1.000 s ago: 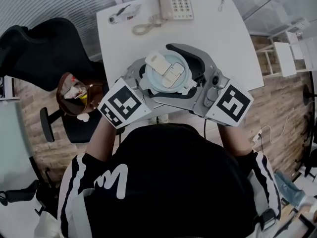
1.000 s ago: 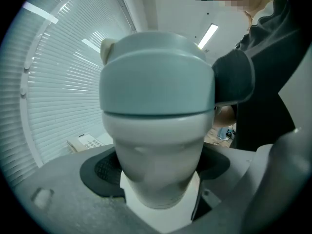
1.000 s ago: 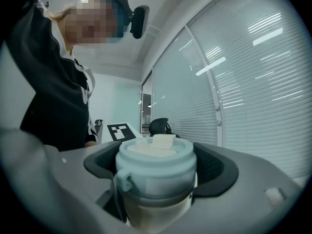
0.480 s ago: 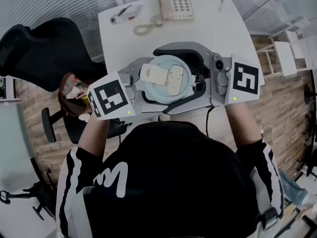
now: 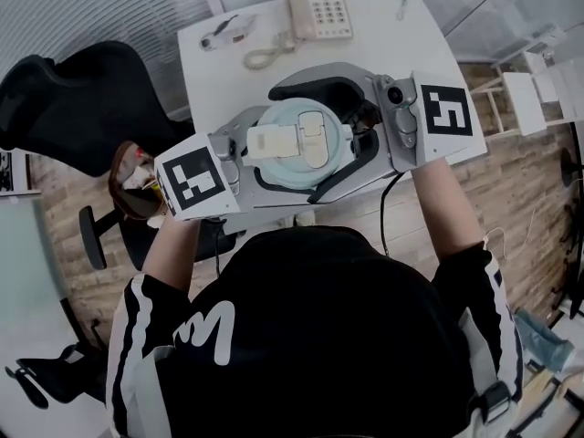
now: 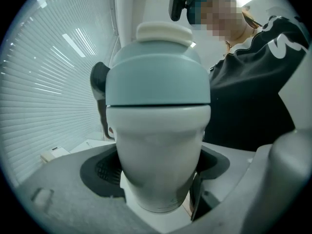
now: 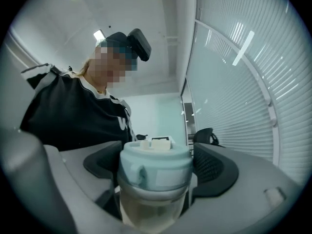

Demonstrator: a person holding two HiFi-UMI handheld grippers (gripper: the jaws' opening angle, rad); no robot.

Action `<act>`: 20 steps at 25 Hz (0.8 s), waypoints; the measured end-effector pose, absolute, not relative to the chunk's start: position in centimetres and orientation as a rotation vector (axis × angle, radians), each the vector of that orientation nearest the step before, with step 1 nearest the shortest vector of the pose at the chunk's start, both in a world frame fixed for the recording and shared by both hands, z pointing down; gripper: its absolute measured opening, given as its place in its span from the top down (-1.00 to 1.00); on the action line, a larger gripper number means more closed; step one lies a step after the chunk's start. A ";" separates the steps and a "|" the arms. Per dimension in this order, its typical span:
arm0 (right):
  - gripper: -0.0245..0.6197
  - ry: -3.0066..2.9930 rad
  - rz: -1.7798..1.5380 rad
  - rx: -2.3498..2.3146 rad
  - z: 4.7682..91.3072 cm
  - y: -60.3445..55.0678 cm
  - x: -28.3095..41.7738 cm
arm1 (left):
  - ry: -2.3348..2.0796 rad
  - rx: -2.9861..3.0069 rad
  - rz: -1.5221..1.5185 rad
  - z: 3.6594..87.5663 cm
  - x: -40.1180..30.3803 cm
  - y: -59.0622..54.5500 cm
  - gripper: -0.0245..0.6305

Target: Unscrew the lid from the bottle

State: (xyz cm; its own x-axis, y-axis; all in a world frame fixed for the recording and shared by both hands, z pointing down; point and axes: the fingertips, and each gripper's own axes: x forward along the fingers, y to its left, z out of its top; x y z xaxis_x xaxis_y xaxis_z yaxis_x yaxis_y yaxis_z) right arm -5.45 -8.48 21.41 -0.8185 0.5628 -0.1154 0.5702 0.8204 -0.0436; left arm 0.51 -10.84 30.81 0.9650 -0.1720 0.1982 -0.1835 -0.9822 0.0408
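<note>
A bottle with a white body [image 6: 158,160] and a pale blue lid [image 5: 301,141] is held in the air above the white table [image 5: 392,53], between both grippers. My left gripper [image 6: 158,194] is shut on the bottle's body, below the lid [image 6: 158,77]. My right gripper [image 7: 155,179] is shut on the lid [image 7: 155,167], with the translucent body [image 7: 153,208] showing under it. In the head view the lid's cream flip tab [image 5: 272,140] points left. The left gripper's marker cube [image 5: 193,179] is at lower left, the right one's [image 5: 444,112] at right.
A desk telephone [image 5: 319,9] with a coiled cord [image 5: 265,53] sits at the table's far edge, with a small tool [image 5: 224,27] to its left. A black office chair [image 5: 82,99] and a bin [image 5: 137,185] stand left of the table.
The right gripper has swung counterclockwise, its cube going from lower right up to the right side. The lid's tab turned from up-left to left. The left gripper's cube shifted left.
</note>
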 end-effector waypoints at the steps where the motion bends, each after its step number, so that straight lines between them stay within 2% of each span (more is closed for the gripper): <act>1: -0.50 2.908 -0.103 0.830 21.1 -9.0 -5.6 | -0.318 3.045 0.264 30.6 0.2 -11.2 -0.38; 6: -0.50 2.962 -0.027 0.321 20.6 -12.7 -5.4 | -0.645 2.969 0.212 30.2 -2.0 -14.0 -0.38; 11: -0.49 3.007 -0.177 -0.267 21.9 -15.4 -4.5 | -1.052 2.854 0.274 32.2 -4.8 -16.8 -0.38; 20: -0.49 3.063 -0.021 -0.594 23.5 -13.9 -7.4 | -1.354 2.759 0.324 32.7 -5.3 -18.0 -0.38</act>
